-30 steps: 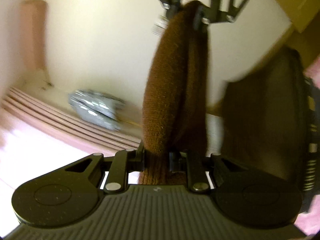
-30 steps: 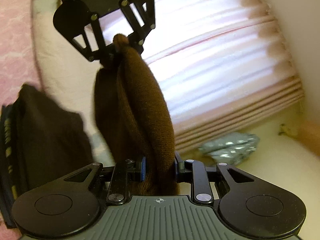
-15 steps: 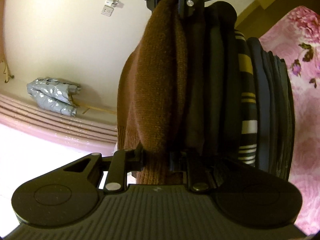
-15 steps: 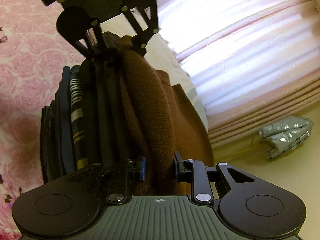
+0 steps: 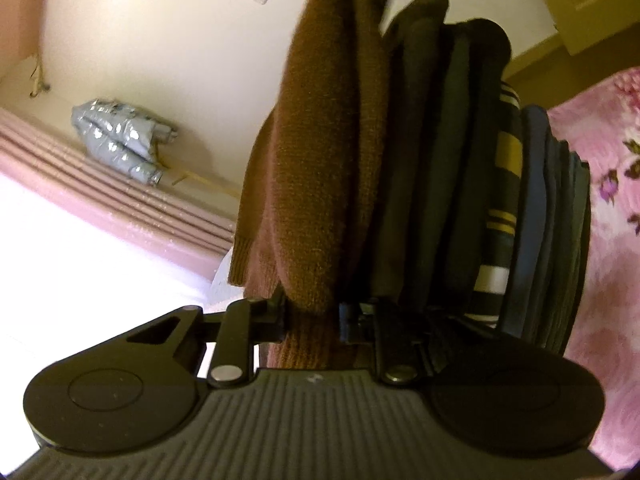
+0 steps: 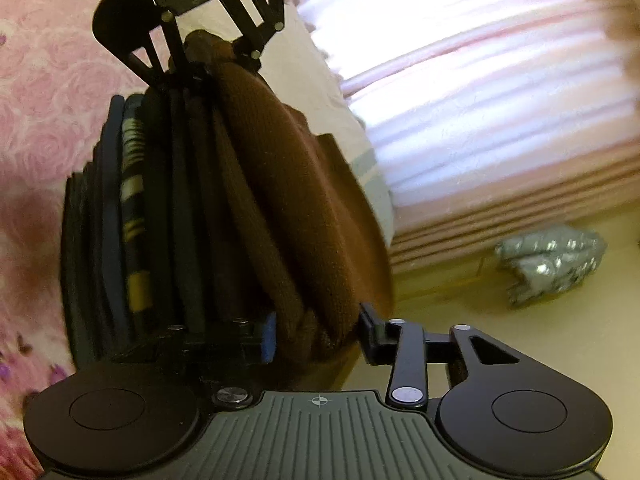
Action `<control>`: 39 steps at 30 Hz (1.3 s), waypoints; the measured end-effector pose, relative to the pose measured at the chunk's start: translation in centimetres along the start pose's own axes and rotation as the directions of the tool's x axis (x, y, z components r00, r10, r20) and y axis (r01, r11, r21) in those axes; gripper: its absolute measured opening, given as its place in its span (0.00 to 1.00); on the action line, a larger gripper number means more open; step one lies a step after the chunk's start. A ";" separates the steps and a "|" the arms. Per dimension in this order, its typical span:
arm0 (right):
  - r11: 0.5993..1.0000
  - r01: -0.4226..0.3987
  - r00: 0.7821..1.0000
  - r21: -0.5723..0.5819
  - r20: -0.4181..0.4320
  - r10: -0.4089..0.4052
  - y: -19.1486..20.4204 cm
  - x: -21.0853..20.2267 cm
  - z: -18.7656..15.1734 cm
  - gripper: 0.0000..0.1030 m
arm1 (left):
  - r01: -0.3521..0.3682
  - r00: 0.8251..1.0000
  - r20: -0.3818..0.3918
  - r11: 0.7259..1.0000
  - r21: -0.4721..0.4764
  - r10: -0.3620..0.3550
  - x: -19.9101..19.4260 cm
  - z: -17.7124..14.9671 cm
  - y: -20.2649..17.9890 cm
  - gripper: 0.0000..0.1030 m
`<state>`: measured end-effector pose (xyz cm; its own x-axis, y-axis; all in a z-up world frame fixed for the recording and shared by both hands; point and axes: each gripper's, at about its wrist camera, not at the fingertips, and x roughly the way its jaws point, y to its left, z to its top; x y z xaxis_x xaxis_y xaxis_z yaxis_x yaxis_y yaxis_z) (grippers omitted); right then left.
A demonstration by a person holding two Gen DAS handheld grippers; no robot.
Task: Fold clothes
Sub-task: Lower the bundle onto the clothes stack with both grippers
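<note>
One folded brown sweater (image 5: 324, 168) lies against one stack of dark folded clothes (image 5: 500, 208); left gripper (image 5: 312, 316) clamps it, right gripper (image 6: 316, 336) spread, loose around its end.

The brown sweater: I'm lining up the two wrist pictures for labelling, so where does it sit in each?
Left wrist view: the brown sweater runs down the centre, from the top edge to the left gripper, left of the stack of folded clothes.
Right wrist view: the brown sweater runs down the centre-left to the right gripper, right of the stack.
Shared landmark: the silver bundle by the pink curtain.
</note>
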<state>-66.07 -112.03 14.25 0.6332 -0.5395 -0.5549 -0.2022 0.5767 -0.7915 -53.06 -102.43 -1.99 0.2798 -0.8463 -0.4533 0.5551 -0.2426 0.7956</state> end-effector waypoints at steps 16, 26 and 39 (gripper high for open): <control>0.995 -0.012 1.000 0.100 -0.013 0.013 4.1 -0.4 -2.5 0.33 | -0.010 1.000 -0.026 0.995 0.096 0.013 -0.4 0.7 -2.3 0.16; 0.993 -0.015 1.000 0.116 -0.004 0.015 2.1 -0.6 -2.2 0.34 | -0.007 0.999 -0.053 0.997 0.083 0.011 0.9 1.2 -0.9 0.20; 0.975 0.076 0.997 0.209 -0.036 -0.070 2.0 -2.2 -2.2 0.65 | -0.074 0.996 -0.053 0.982 -0.176 0.066 -1.2 -0.1 2.9 0.71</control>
<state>-69.51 -111.05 13.35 0.6182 -0.6002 -0.5075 0.0067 0.6497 -0.7602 -51.70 -102.05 0.85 0.3567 -0.8342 -0.4205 0.6623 -0.0916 0.7436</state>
